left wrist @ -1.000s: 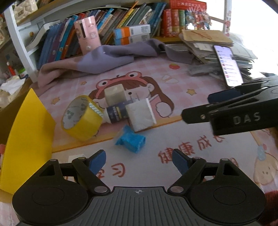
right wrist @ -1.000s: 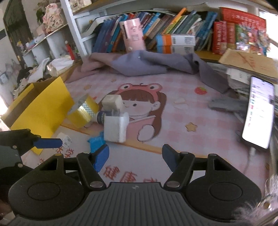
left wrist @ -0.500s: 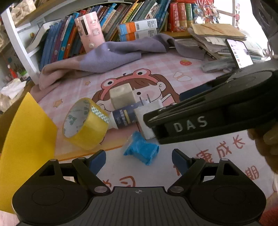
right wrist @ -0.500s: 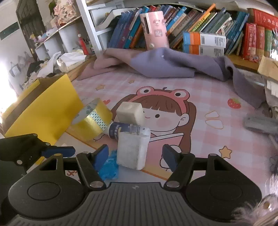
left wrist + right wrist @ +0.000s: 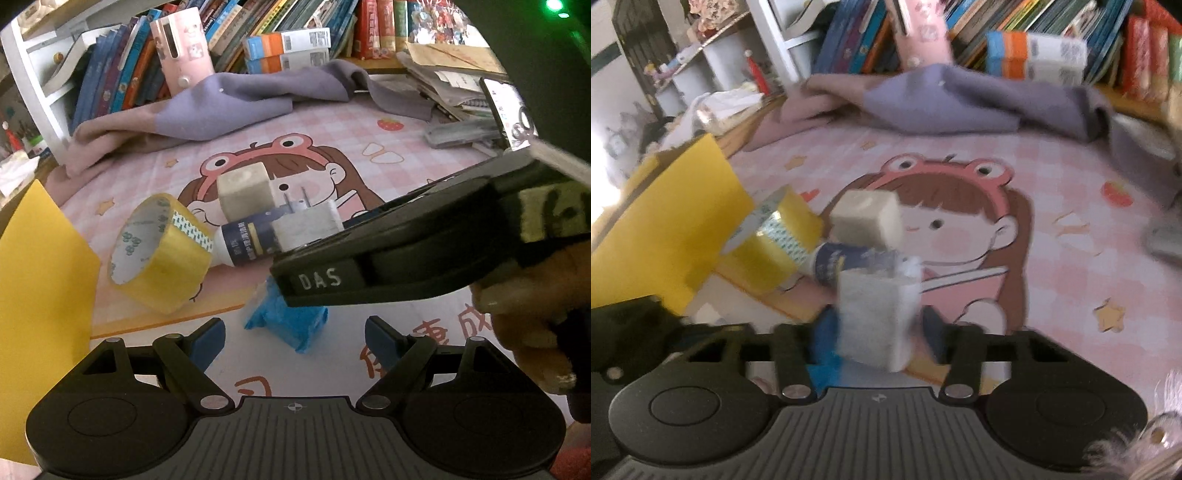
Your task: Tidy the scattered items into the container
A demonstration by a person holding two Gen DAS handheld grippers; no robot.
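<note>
The white charger block [image 5: 877, 321] stands on the cartoon desk mat [image 5: 1052, 266] directly between the blue pads of the right gripper [image 5: 877, 328], whose jaws are closing around it; the view is blurred, so whether the pads already press its sides cannot be told. In the left wrist view the same plug shows its two metal prongs pointing up toward the far edge of the mat, with the black body of the right gripper, stamped "DAS", crossing in front of it from the right and angled down. Behind the charger a small bottle [image 5: 245, 243] with a dark blue label lies on its side; its printed characters are too small to read. A cream-coloured cube [image 5: 245, 190] sits just beyond the bottle, and a roll of yellow tape [image 5: 159, 254] stands tilted on its rim to the left, touching the bottle's end. A crumpled blue packet [image 5: 291, 321] lies nearer the front edge of the mat, just ahead of the left gripper [image 5: 295, 338], which hangs wide with nothing between its pads and points steeply down. The yellow box [image 5: 40, 273], the container, stands at the left edge of the mat, well apart from the charger. Large red Chinese characters run along the mat's near edge, partly hidden. A purple cloth [image 5: 236, 99] lies bunched along the far edge below a shelf of books [image 5: 122, 74].
</note>
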